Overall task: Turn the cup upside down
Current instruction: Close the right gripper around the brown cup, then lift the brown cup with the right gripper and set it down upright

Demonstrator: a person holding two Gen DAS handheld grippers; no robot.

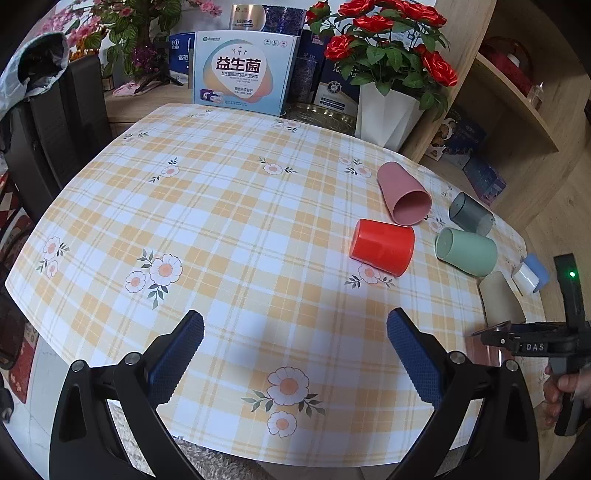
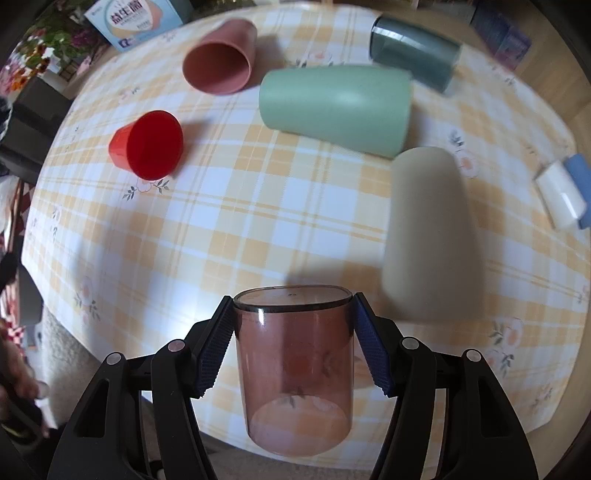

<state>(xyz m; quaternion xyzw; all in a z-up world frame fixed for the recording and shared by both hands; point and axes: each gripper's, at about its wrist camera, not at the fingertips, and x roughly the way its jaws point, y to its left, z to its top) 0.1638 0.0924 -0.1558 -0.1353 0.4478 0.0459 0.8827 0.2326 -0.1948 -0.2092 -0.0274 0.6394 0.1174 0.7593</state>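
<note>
While right tongs [image 2: 293,345] grasp clear cup [image 2: 295,376] near table edge [image 2: 369,459] | left tongs [image 1: 295,354] released | seemingly unobstructed cloth ahead

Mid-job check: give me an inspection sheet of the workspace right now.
Surface: checked floral tablecloth.
Job's things: translucent brown cup held by the right tongs; red cup, pink cup, green cup, dark grey cup and beige cup lie on their sides.
Clutter: blue-white block.
Grippers: left tongs open, holding nothing.
Cables: nothing seen.
Surroundings: boxes, red roses, shelf.
</note>
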